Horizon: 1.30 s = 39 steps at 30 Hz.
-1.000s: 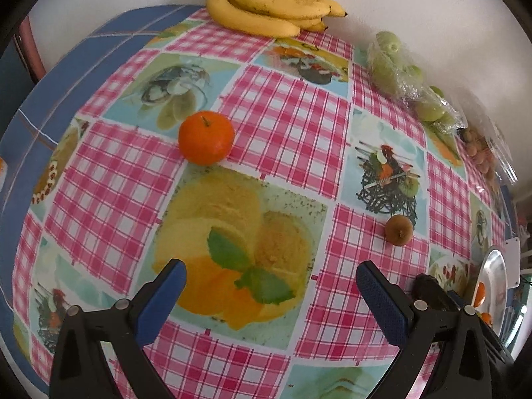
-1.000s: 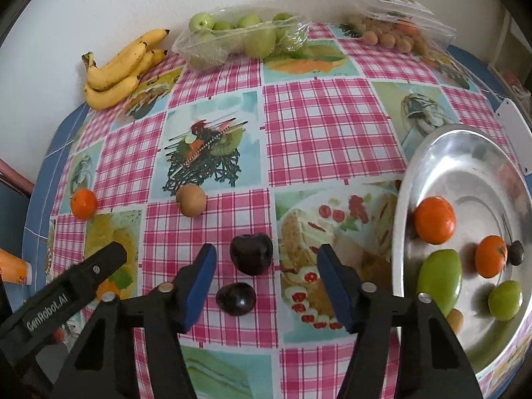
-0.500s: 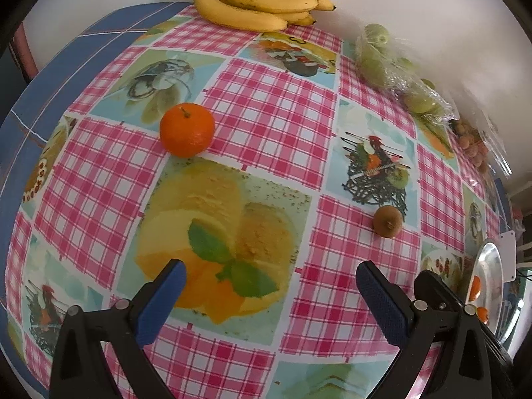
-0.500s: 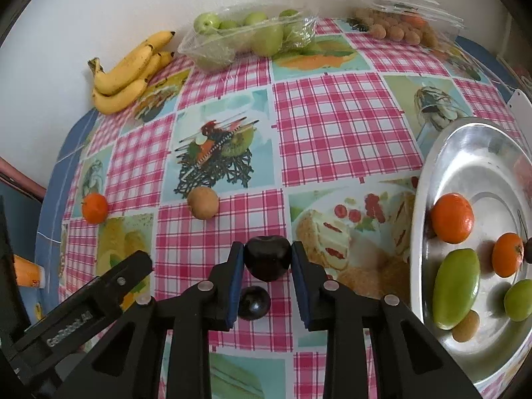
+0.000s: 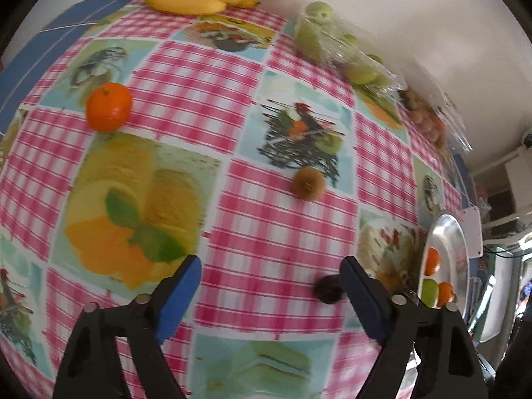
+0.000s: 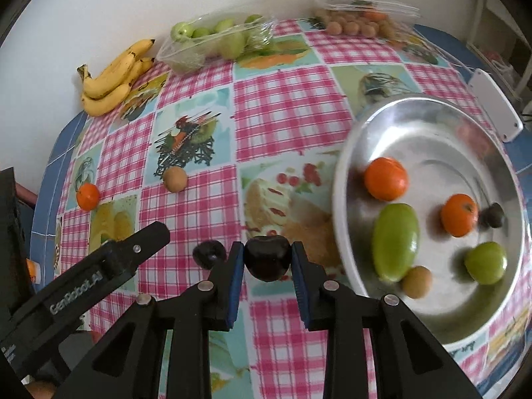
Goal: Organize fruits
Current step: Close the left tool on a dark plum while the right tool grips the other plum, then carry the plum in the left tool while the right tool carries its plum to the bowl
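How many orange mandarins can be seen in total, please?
3. Two lie in the metal tray: one near its left rim, one further right. The third sits on the tablecloth at far left. None seems hidden.

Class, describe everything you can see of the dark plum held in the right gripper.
The dark round plum has glossy, near-black maroon skin with a shallow dimple on top. It sits clamped between the blue pads of the right gripper, one pad on each side, above the checked tablecloth, between a second dark plum and the silver metal tray.

The right hand-held gripper (image 6: 267, 261) points steeply down, its pads clamped on a dark plum (image 6: 267, 256). The left hand-held gripper (image 5: 271, 286), empty, has just been narrowing.
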{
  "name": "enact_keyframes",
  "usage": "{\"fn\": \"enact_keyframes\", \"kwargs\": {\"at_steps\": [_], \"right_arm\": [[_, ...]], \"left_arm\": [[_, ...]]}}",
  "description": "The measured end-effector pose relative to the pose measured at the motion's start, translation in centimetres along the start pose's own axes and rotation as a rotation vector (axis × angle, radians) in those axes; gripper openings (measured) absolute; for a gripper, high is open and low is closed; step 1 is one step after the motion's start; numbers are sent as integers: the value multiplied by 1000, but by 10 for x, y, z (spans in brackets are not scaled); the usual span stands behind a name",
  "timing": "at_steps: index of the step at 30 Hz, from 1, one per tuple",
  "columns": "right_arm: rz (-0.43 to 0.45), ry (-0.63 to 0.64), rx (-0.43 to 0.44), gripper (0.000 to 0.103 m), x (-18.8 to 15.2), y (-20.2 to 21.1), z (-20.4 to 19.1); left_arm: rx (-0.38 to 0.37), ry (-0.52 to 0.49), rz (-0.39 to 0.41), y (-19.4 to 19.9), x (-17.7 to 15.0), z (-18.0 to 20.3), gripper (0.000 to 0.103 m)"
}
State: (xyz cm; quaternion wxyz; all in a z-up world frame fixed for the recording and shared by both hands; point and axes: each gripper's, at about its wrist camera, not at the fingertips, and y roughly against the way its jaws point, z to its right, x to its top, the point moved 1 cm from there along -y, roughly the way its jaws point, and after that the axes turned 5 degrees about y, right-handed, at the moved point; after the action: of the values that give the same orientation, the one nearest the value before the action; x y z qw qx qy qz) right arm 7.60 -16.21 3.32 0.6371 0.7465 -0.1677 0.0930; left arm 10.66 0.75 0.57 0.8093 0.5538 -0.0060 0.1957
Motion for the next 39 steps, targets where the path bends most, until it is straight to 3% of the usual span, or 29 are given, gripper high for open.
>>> {"fn": "enact_keyframes", "kwargs": {"at_steps": [19, 30, 39], "right_arm": [[36, -9, -6, 29, -12, 30, 27], [49, -26, 11, 29, -12, 36, 39], [61, -61, 17, 30, -11, 41, 58]], "left_arm": [[-18, -102, -26, -15, -22, 45, 28], [8, -136, 48, 2, -23, 55, 27], [-29, -190, 90, 21, -30, 82, 26]]}}
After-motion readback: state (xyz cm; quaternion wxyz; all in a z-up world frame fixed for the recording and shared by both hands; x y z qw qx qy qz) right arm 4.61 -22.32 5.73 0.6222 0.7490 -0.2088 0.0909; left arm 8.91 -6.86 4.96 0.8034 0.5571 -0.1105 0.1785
